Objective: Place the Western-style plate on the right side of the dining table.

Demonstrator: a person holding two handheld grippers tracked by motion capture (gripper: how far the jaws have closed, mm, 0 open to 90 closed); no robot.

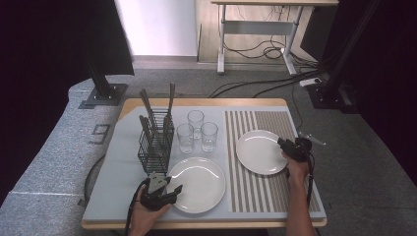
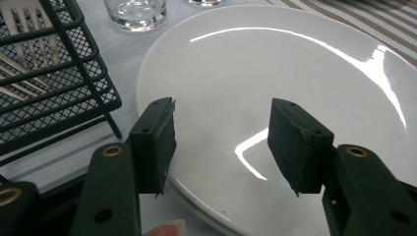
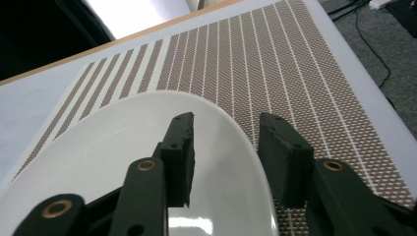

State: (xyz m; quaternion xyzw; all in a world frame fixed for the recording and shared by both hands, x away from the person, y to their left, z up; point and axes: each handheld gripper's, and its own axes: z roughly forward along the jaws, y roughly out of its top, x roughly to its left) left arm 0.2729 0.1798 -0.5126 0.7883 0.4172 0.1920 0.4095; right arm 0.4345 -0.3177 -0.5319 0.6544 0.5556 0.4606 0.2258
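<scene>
Together we see a tabletop (image 1: 123,206) with a striped placemat (image 1: 255,191) on it, which serves as our landmark. One white plate (image 1: 260,151) lies on the placemat, and a second white plate (image 1: 197,184) lies just beside the placemat's left edge on the bare tabletop. Our right tool (image 1: 286,146) sits at the right rim of the plate on the placemat; its jaws straddle that rim with gaps on both sides, so it is released, not pressing the plate. Our left tool (image 1: 173,191) hovers at the near left rim of the other plate, jaws parted and gripping nothing. Farther left of the placemat stands a black wire cutlery basket (image 1: 155,147) holding utensils, and three clear glasses (image 1: 196,130) are clustered between the basket and the placemat, behind the second plate.
</scene>
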